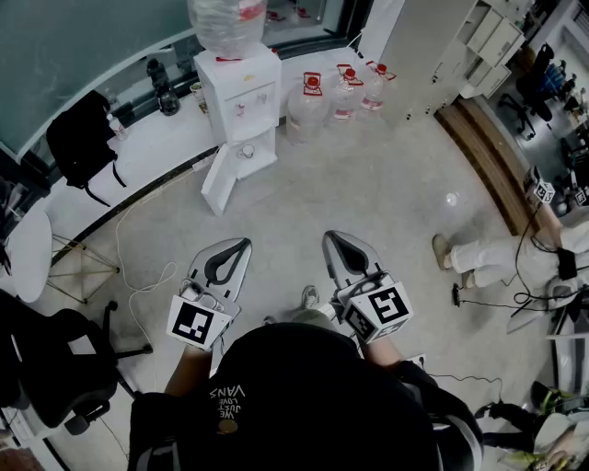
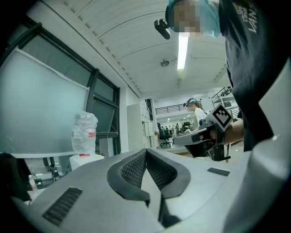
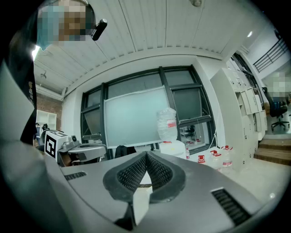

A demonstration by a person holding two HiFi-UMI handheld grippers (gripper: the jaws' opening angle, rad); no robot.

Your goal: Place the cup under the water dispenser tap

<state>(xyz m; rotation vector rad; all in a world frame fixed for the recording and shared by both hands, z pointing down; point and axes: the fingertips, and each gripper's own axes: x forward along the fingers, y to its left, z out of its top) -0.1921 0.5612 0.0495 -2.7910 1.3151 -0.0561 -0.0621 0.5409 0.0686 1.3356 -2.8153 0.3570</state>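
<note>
The white water dispenser (image 1: 239,99) stands at the far wall with a clear bottle (image 1: 227,23) on top, and its lower cabinet door (image 1: 219,179) hangs open. A small round white thing, possibly the cup (image 1: 247,152), sits in that open lower compartment. My left gripper (image 1: 230,253) and right gripper (image 1: 342,241) are held side by side over the floor, well short of the dispenser. Both are shut and hold nothing. The left gripper view shows the dispenser (image 2: 84,159) far off beyond the left gripper (image 2: 146,151). The right gripper view shows it (image 3: 173,148) behind the right gripper (image 3: 146,154).
Three spare water jugs (image 1: 336,92) stand right of the dispenser. A black backpack (image 1: 83,138) lies on the white ledge at left, and a black office chair (image 1: 55,368) is near my left side. A white cable (image 1: 147,276) trails over the floor. Another person's legs (image 1: 488,253) are at right.
</note>
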